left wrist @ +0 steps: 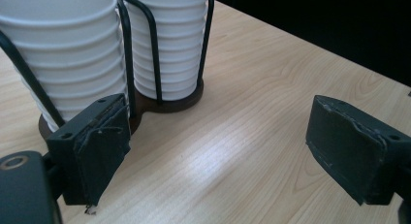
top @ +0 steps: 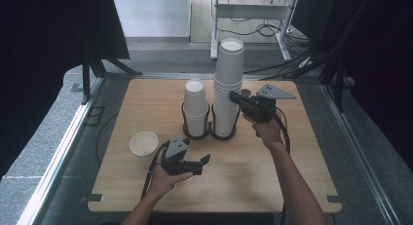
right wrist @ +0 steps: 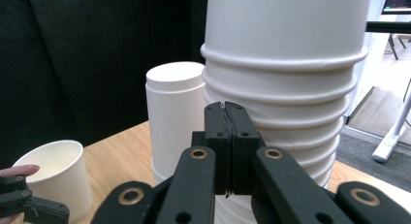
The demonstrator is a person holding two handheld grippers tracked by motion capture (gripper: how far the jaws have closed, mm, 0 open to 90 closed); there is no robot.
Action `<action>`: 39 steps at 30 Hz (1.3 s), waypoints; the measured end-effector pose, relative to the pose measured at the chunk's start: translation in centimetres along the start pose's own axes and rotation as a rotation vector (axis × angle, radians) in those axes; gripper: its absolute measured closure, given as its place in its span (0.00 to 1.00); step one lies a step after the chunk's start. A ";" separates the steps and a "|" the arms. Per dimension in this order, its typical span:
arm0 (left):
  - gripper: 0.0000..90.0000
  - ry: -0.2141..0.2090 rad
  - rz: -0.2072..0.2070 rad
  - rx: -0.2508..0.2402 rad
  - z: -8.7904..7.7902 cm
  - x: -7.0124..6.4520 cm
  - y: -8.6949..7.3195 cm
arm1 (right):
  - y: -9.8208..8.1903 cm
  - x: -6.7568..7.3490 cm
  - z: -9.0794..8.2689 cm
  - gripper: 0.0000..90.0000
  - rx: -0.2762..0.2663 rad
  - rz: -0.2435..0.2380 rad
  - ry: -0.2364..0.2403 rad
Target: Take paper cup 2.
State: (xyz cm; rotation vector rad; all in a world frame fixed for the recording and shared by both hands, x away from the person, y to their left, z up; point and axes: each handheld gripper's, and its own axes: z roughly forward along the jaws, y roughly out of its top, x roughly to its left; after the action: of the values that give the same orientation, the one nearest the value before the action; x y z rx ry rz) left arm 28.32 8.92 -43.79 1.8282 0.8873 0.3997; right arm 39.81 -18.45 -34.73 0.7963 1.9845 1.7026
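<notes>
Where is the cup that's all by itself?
In the high view the single cup stands on the table's left side, just left of the left gripper.

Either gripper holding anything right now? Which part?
Nothing held. Left gripper: jaws apart over bare table. Right gripper: jaws shut on each other beside the tall cup stack.

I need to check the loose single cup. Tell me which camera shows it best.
The high view: the single cup stands whole and upright on the table, left of the left gripper. The right gripper view catches the cup at its lower left edge, partly cut off. The left gripper view faces the cup holder instead.
</notes>
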 end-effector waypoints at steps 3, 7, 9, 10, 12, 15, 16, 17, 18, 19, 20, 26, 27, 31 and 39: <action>0.10 0.001 -0.002 -0.002 0.0 0.1 0.3 | 0.3 -0.1 -0.1 1.00 -0.002 0.009 0.003; 0.11 0.023 -0.006 -0.032 -0.2 0.2 0.7 | 1.0 -0.3 -0.1 1.00 0.005 0.006 0.006; 0.12 0.032 -0.010 -0.052 -0.3 0.2 1.0 | 1.1 -0.2 -0.1 1.00 0.005 0.006 0.004; 0.12 0.025 -0.011 -0.056 -0.4 0.3 1.6 | 1.3 -0.1 -0.1 1.00 0.004 0.002 0.005; 0.12 0.027 0.000 -0.057 -0.5 0.4 2.3 | 1.4 -0.1 -0.1 1.00 -0.001 -0.003 0.005; 0.12 0.027 0.012 -0.066 -0.5 0.4 3.6 | 1.6 -0.1 0.0 1.00 0.005 -0.004 0.001; 0.11 0.028 0.017 -0.070 -0.5 0.5 4.0 | 1.6 -0.2 0.0 1.00 0.006 -0.001 0.004; 0.12 0.028 0.017 -0.070 -0.5 0.5 4.0 | 1.6 -0.2 0.0 1.00 0.006 -0.001 0.004; 0.12 0.030 0.024 -0.075 -0.3 0.7 4.8 | 1.6 -0.2 0.0 1.00 0.010 -0.003 0.005; 0.12 0.030 0.024 -0.078 -0.2 0.7 5.2 | 1.6 -0.2 0.0 1.00 0.010 -0.006 0.006; 0.12 0.026 0.023 -0.082 -0.1 0.8 5.6 | 1.6 -0.2 0.0 1.00 0.010 -0.009 0.006; 0.17 -0.017 0.027 -0.086 0.3 1.1 7.5 | 1.5 -0.2 0.1 1.00 0.013 -0.007 0.011; 0.16 -0.017 0.027 -0.086 0.3 1.1 7.5 | 1.5 -0.2 0.1 1.00 0.013 -0.007 0.011; 0.16 -0.018 0.057 -0.077 0.6 0.7 8.4 | 1.3 -0.1 0.2 1.00 0.022 -0.004 0.016; 0.16 -0.035 0.039 -0.081 1.3 0.9 10.0 | 1.1 0.0 0.4 1.00 0.025 -0.004 0.022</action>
State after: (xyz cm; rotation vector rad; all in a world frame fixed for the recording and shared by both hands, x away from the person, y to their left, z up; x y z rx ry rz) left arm 33.64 6.67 -35.50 1.7749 0.8012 0.4210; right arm 40.25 -18.09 -33.72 0.7851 2.0237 1.6946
